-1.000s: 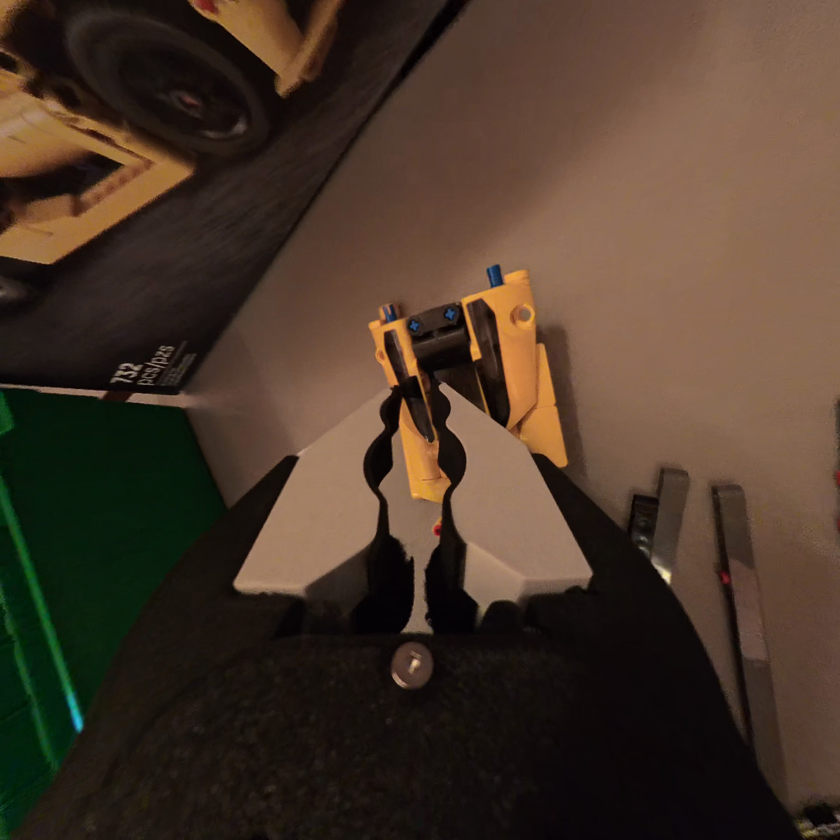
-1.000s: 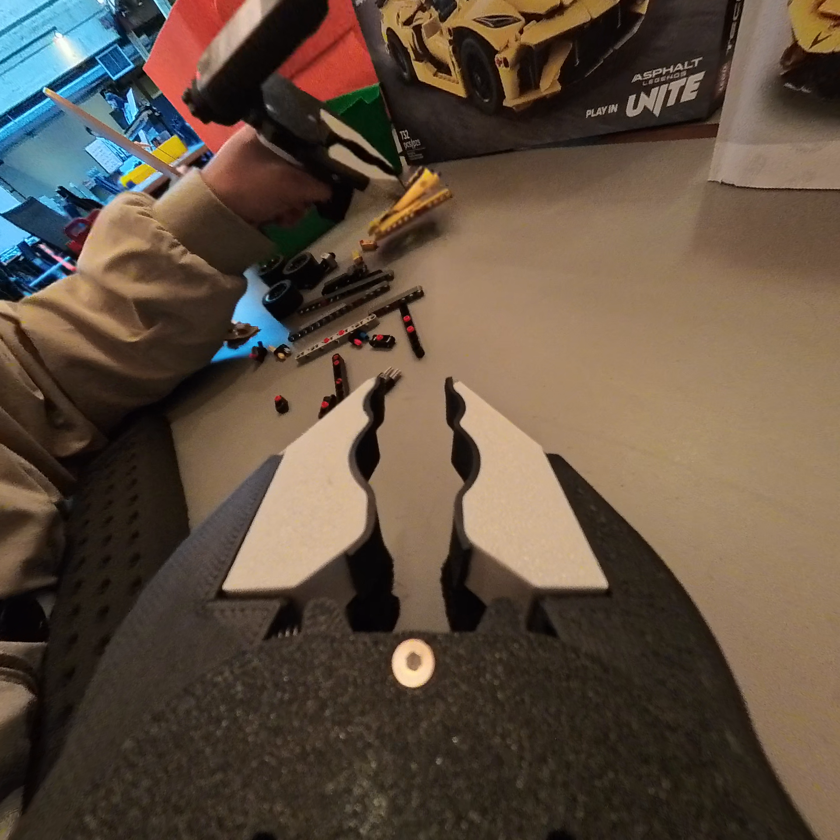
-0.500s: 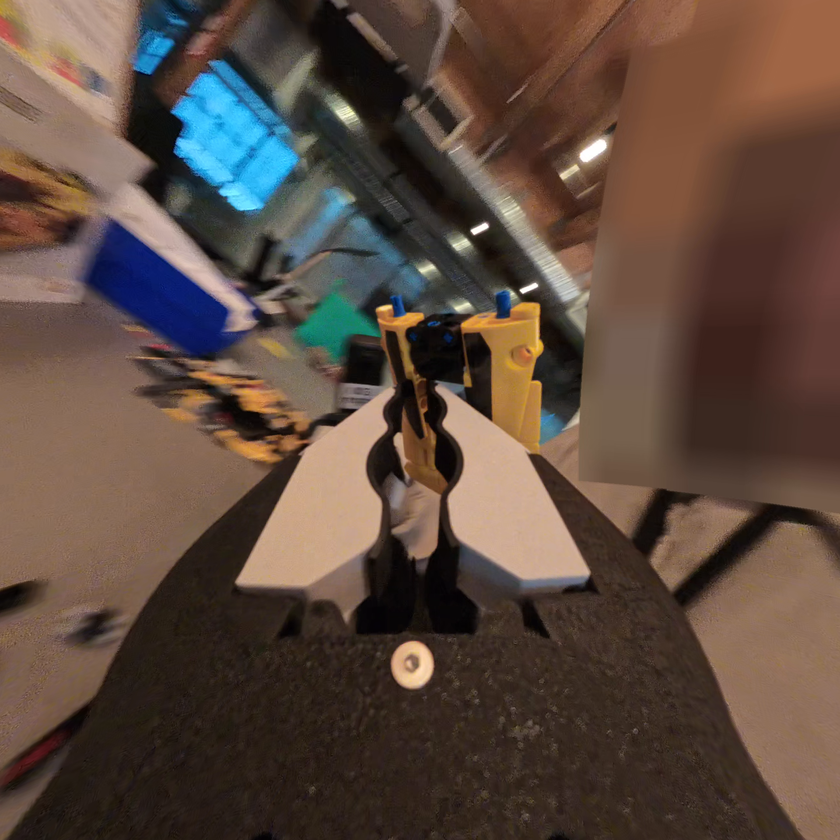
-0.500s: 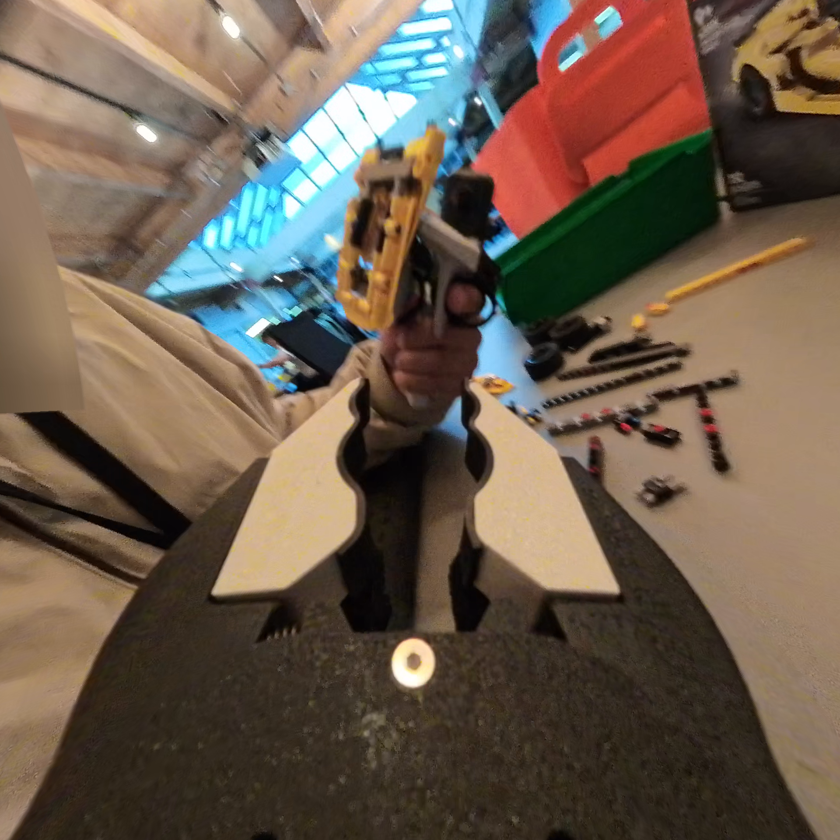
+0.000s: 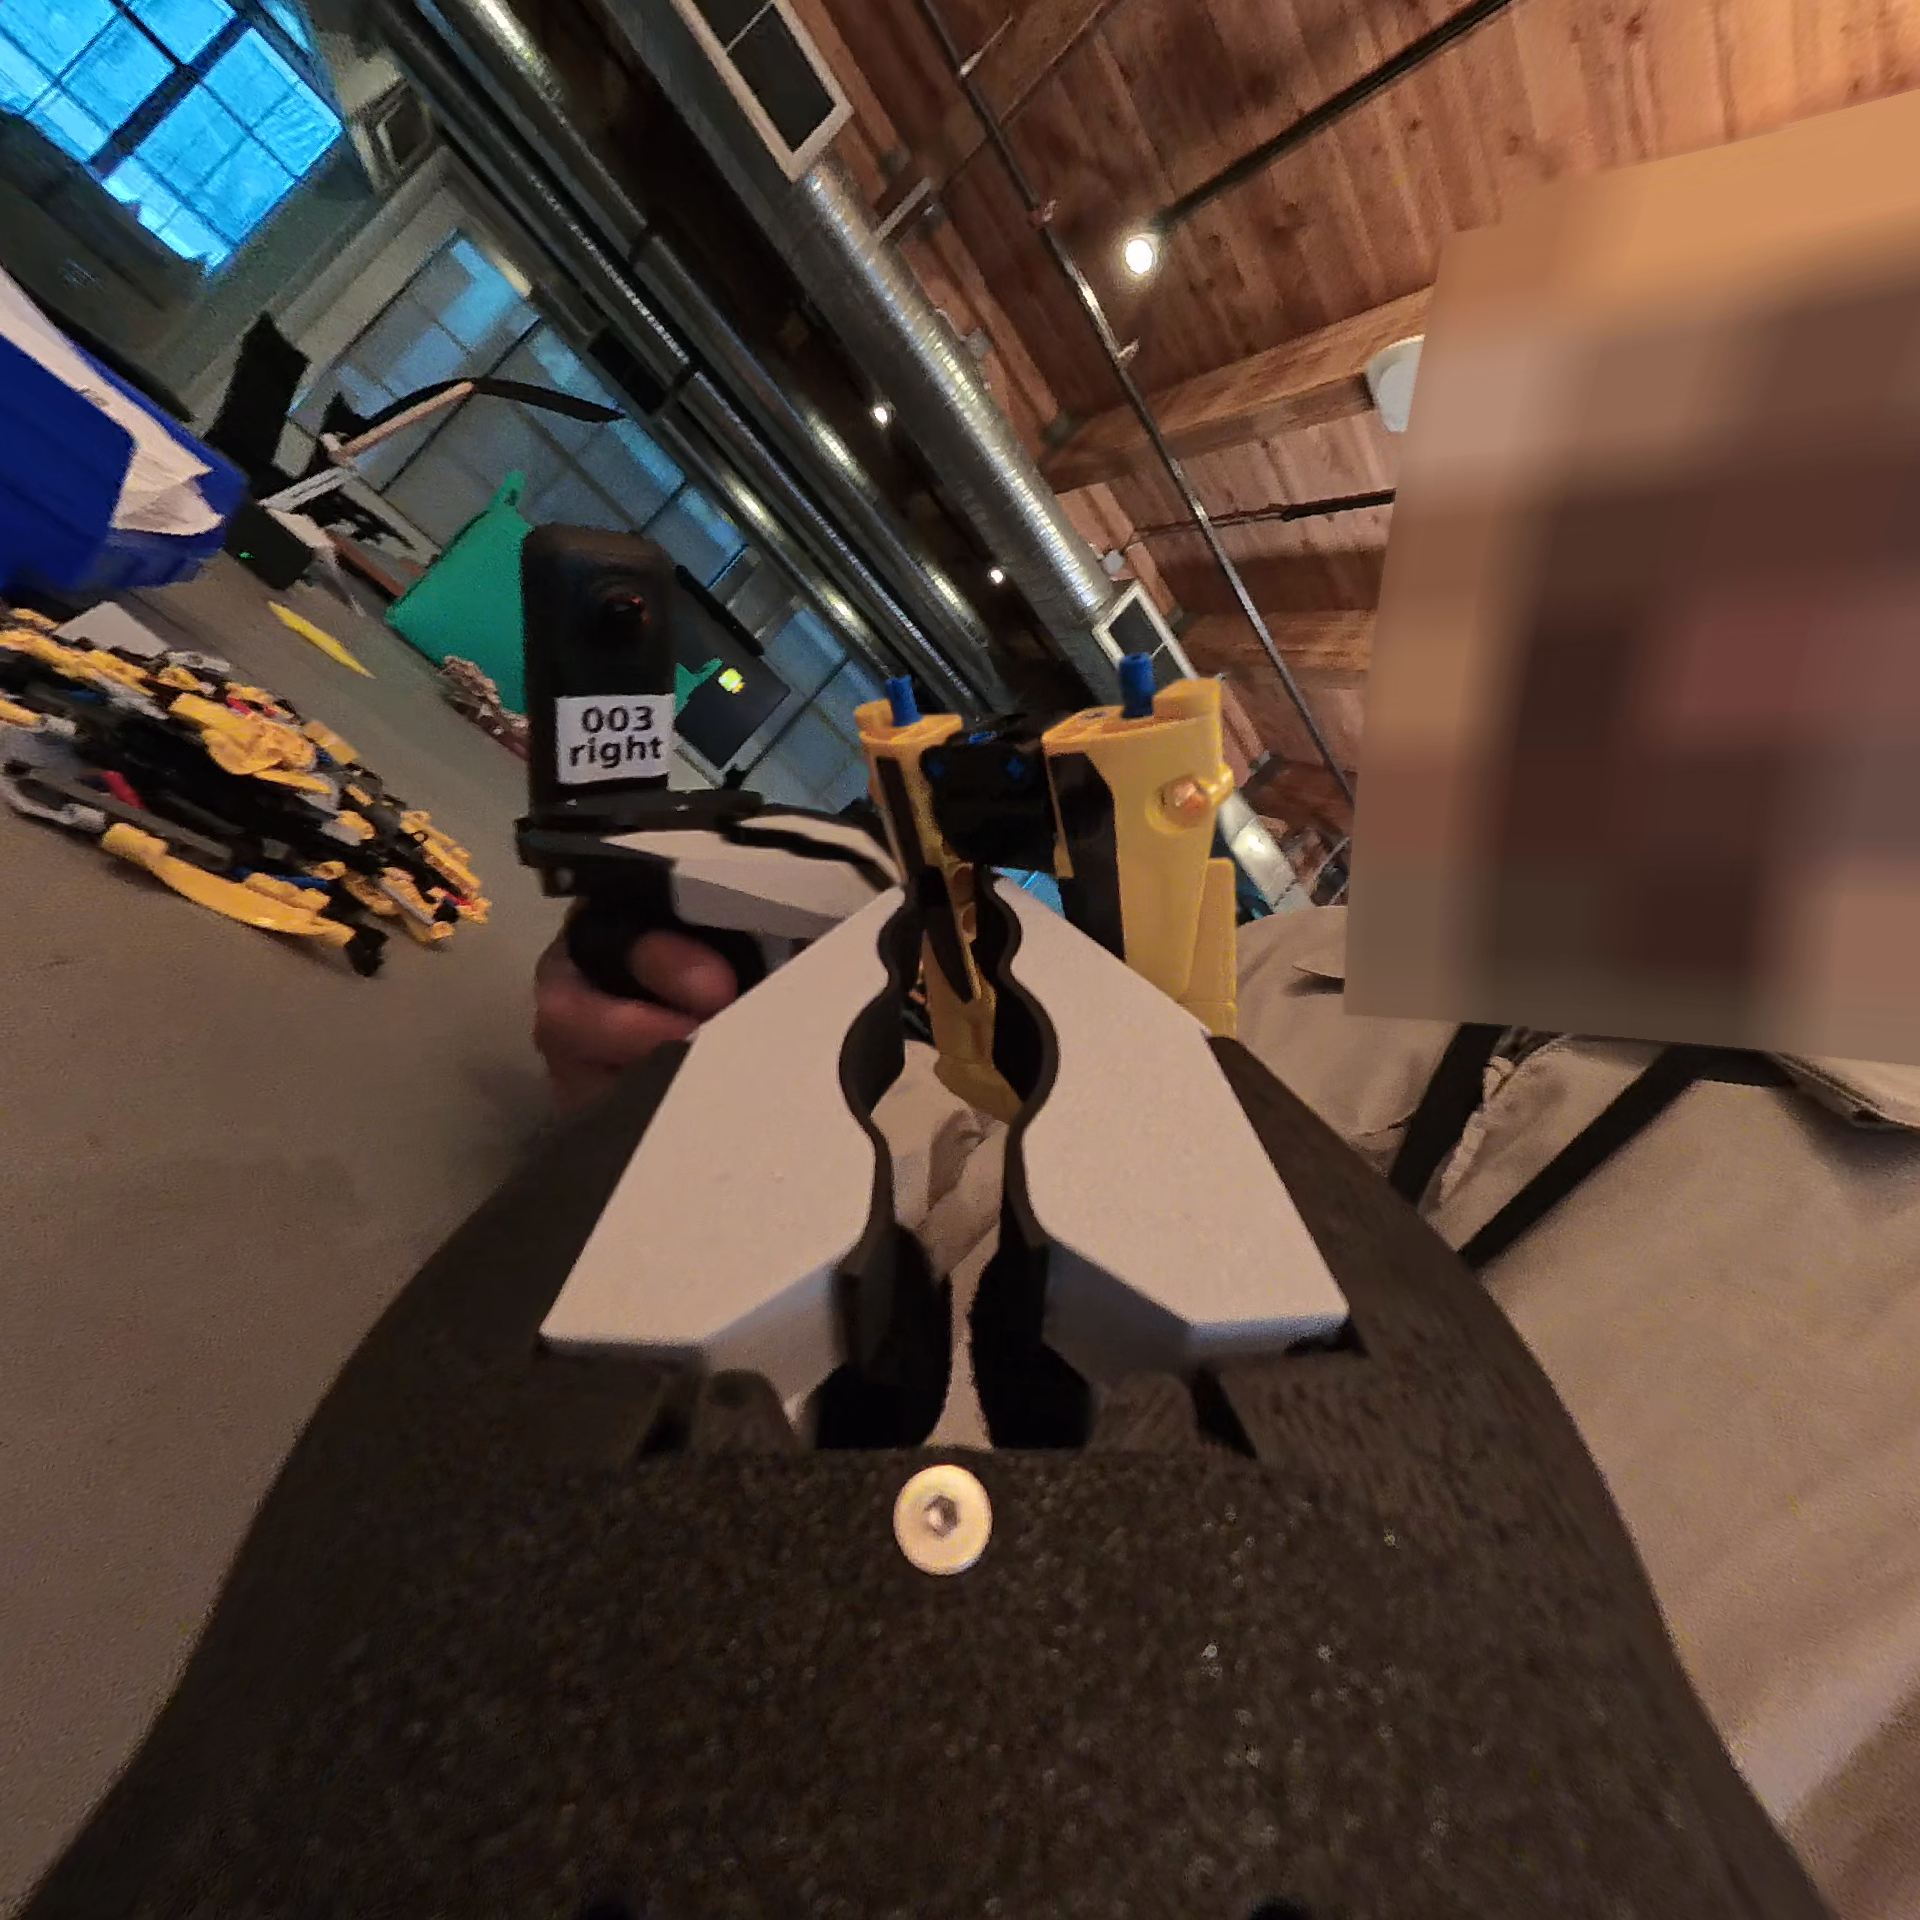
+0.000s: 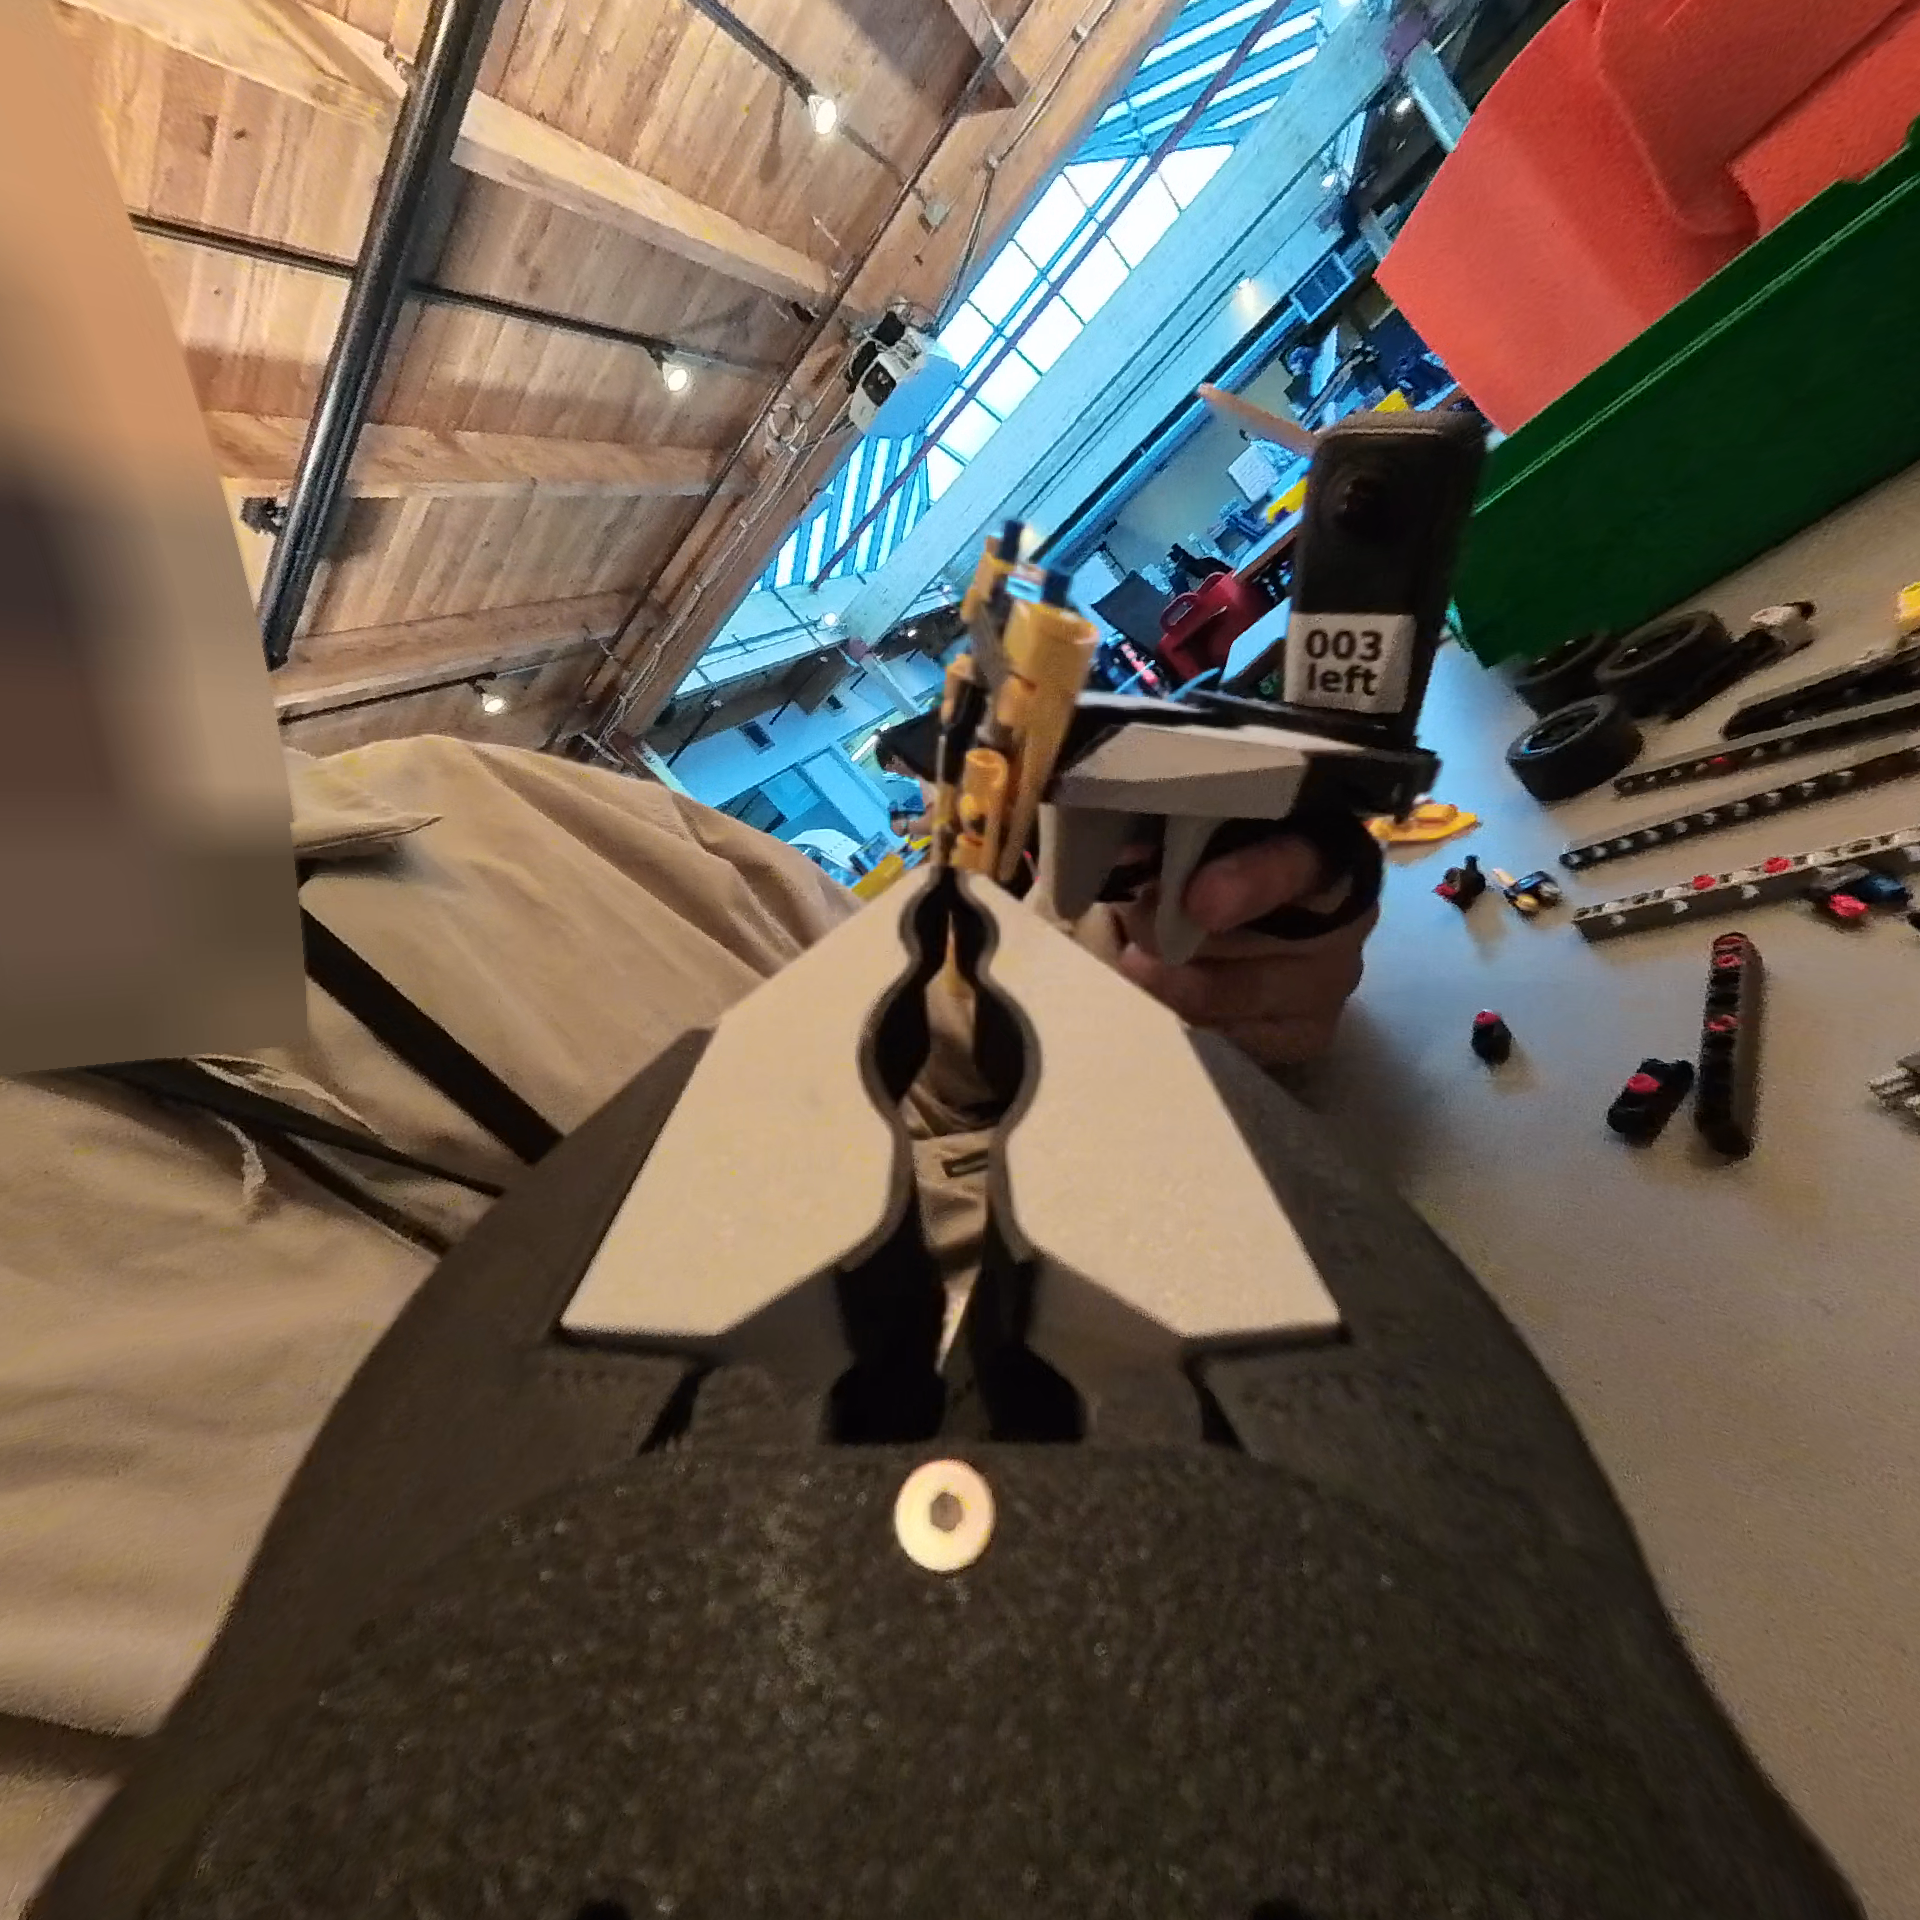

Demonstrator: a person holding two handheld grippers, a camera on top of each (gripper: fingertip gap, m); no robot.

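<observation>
My left gripper [image 5: 951, 920] is shut on a yellow and black brick assembly [image 5: 1143, 831] with blue pins and holds it in the air, above the grey table [image 5: 208, 1143]. In the right wrist view the left gripper [image 6: 1060, 758] comes in from the right, with the assembly [image 6: 1023, 717] upright at its tips. My right gripper [image 6: 951, 894] has its jaws closed to a thin slit on the assembly's lower edge. It also shows in the left wrist view [image 5: 883, 873], reaching the assembly from the left. A hand [image 6: 1247, 935] holds the left gripper's handle.
A pile of yellow and black bricks [image 5: 239, 821] lies on the table near a blue bin [image 5: 62, 468]. Black wheels [image 6: 1569, 727], long black beams [image 6: 1766, 810] and small black-and-red pieces [image 6: 1725, 1039] lie beside a green bin [image 6: 1714, 468]. A person's beige jacket [image 6: 520, 883] is close behind. Both grippers' tips are close together, under 4 cm apart.
Both grippers rose from the table and turned to face each other. The left carried the assembly up. The right gripper, open before, has closed on the assembly's edge.
</observation>
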